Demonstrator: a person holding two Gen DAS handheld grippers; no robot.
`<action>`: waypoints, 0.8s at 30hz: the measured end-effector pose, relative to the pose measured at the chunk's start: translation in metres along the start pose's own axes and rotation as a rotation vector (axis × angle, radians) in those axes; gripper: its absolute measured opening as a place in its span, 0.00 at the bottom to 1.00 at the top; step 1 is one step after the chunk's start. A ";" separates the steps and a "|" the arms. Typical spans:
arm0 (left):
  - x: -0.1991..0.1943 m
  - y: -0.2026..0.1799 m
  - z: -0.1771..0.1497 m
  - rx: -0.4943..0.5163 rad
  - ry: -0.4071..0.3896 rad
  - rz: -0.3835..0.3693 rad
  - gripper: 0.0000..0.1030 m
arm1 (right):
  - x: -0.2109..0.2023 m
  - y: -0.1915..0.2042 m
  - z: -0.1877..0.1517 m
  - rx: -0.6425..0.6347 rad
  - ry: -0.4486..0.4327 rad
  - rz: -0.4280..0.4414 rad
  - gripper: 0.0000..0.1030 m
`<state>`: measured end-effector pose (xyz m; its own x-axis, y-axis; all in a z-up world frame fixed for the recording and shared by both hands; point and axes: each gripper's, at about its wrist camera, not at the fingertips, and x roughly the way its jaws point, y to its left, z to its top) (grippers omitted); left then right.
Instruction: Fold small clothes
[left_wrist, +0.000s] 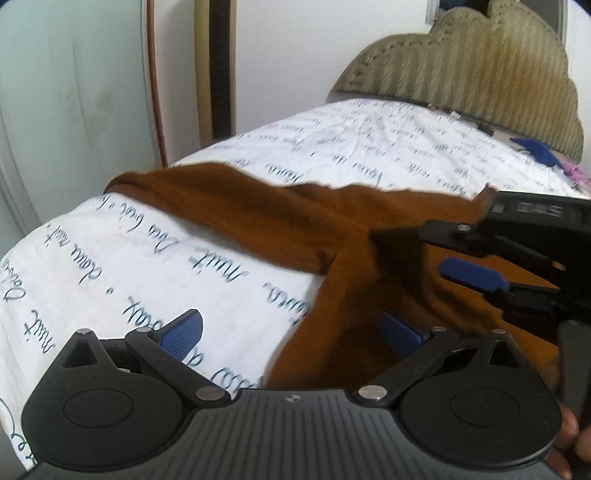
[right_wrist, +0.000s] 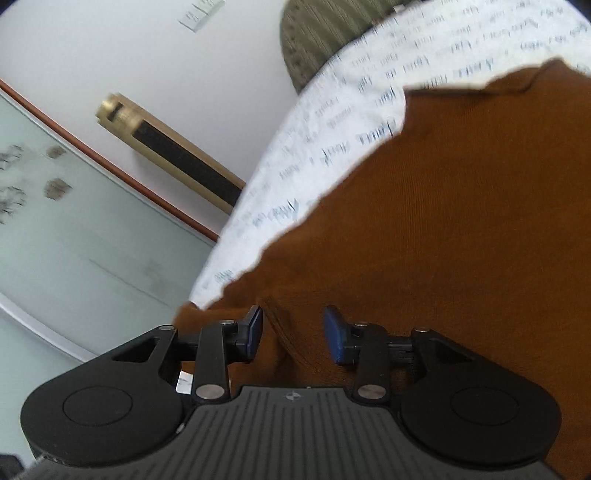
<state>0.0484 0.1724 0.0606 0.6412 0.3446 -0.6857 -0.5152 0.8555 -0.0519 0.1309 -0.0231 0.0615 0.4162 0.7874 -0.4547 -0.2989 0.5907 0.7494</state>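
A rust-brown garment (left_wrist: 280, 225) lies rumpled across the white bed sheet with blue script (left_wrist: 147, 258). My left gripper (left_wrist: 291, 328) is open, its right pad against the cloth's near fold, its left pad over bare sheet. My right gripper shows in the left wrist view (left_wrist: 469, 258) at the right, over the garment with a gap between its blue pads. In the right wrist view the garment (right_wrist: 461, 221) fills the right side, and my right gripper (right_wrist: 293, 332) is open just above a seam of it.
An olive padded headboard (left_wrist: 480, 62) stands at the bed's far end. Blue and purple items (left_wrist: 539, 151) lie near it. A glass door with a brown frame (left_wrist: 74, 110) and a gold-and-black post (left_wrist: 218, 66) stand left of the bed.
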 end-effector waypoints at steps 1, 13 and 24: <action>0.000 -0.002 0.003 0.002 -0.008 -0.016 1.00 | -0.010 -0.002 0.002 0.005 -0.019 0.010 0.39; 0.050 -0.084 0.026 0.144 0.012 -0.117 1.00 | -0.187 -0.115 0.037 0.140 -0.303 -0.277 0.39; 0.074 -0.074 0.007 0.146 0.031 -0.093 1.00 | -0.215 -0.213 0.022 0.352 -0.377 -0.340 0.00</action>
<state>0.1387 0.1372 0.0188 0.6630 0.2513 -0.7052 -0.3649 0.9310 -0.0113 0.1237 -0.3222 0.0107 0.7325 0.4108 -0.5428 0.1781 0.6539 0.7353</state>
